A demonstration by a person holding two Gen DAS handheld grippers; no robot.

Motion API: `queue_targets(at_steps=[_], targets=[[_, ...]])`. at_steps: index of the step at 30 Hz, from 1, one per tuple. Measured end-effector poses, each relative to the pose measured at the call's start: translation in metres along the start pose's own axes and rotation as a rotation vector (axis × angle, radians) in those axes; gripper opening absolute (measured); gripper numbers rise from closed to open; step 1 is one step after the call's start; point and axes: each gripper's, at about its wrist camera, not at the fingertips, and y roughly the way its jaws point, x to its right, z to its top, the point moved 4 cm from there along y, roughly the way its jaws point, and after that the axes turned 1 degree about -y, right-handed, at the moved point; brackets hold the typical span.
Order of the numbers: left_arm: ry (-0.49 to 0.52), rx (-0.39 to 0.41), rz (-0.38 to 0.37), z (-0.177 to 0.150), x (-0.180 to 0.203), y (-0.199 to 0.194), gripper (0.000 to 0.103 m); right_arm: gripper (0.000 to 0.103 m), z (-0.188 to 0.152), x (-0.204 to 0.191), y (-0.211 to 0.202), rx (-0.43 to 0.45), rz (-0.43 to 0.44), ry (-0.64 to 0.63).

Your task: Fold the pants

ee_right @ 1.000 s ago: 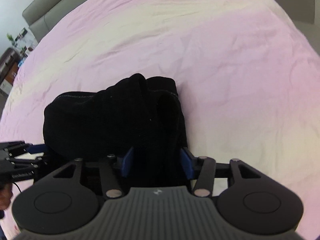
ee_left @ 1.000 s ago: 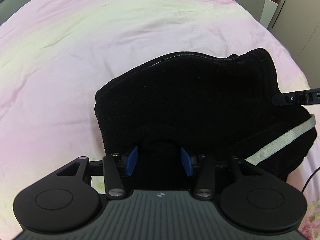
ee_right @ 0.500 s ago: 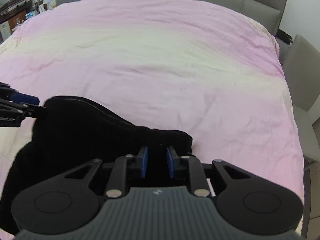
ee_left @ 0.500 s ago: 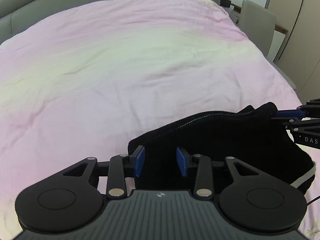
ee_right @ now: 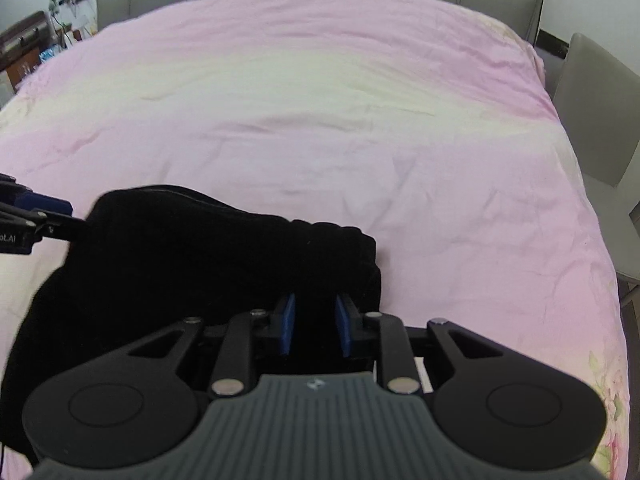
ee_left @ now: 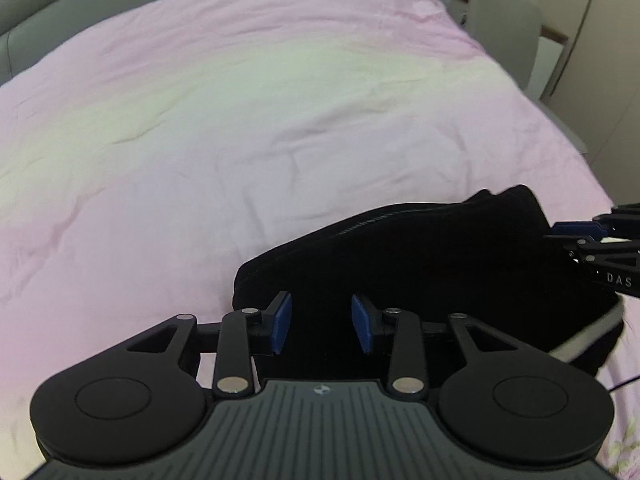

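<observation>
Pants [ee_left: 420, 264], black, soft and limp, bunched on bed [ee_left: 240, 120]; left gripper [ee_left: 321, 328] and right gripper [ee_right: 314, 326] each clench a near-edge fold, the best hold

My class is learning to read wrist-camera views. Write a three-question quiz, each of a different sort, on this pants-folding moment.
1. True or false: the black pants lie on a pink bedsheet.
2. Multiple choice: in the left wrist view, the right gripper enters from A) the top edge, B) the right edge, C) the left edge.
3. Fill in: between the blue fingers of the left gripper you see ______ fabric.

Key: 1 true. 2 B. 3 black; whether those fingers pinch the cloth cannot be told. The right gripper's fingers stand closer together, with black cloth between them.
</observation>
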Motion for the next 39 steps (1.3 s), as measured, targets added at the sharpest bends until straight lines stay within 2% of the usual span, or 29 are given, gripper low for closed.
queue_targets(at_steps=[3,6,9,14,15,16,18,19,22,27,31,34,39], targets=[[0.126,0.047,0.015,-0.037,0.024,-0.045,0.042,0.019,-0.021,-0.012,-0.041,0.033,0.015,-0.018],[0.224,0.052,-0.004,-0.082,0.049,-0.078,0.058,0.019,-0.050,-0.022,-0.068,0.039,0.052,-0.019],[0.304,0.061,0.016,-0.123,0.071,-0.092,0.072,0.019,-0.073,-0.027,-0.074,0.036,0.049,-0.048],[0.435,0.028,0.180,-0.166,0.101,-0.070,0.073,0.019,-0.096,-0.021,-0.050,0.026,0.015,-0.050],[0.430,0.033,0.219,-0.170,0.100,-0.064,0.068,0.019,-0.098,-0.017,-0.043,0.013,0.010,-0.033],[0.403,0.033,0.220,-0.171,0.097,-0.057,0.056,0.018,-0.101,-0.014,-0.038,0.000,0.020,-0.004],[0.310,-0.005,0.156,-0.172,0.090,-0.050,0.039,0.018,-0.110,-0.008,-0.027,-0.032,0.038,0.040],[0.277,-0.012,0.140,-0.172,0.088,-0.048,0.035,0.018,-0.113,-0.005,-0.023,-0.039,0.045,0.049],[0.286,-0.037,0.137,-0.181,0.086,-0.043,0.030,0.018,-0.120,-0.002,-0.013,-0.060,0.066,0.081],[0.133,-0.129,0.059,-0.189,0.059,-0.024,0.028,0.019,-0.128,0.000,-0.006,-0.066,0.083,0.108],[0.169,-0.158,0.041,-0.187,0.058,-0.035,0.029,0.021,-0.126,0.003,-0.005,-0.080,0.081,0.110],[0.123,-0.219,0.029,-0.184,0.047,-0.045,0.032,0.022,-0.122,0.004,-0.002,-0.087,0.069,0.107],[0.153,-0.188,0.079,-0.177,0.043,-0.078,0.035,0.022,-0.120,-0.001,-0.001,-0.093,0.045,0.112]])
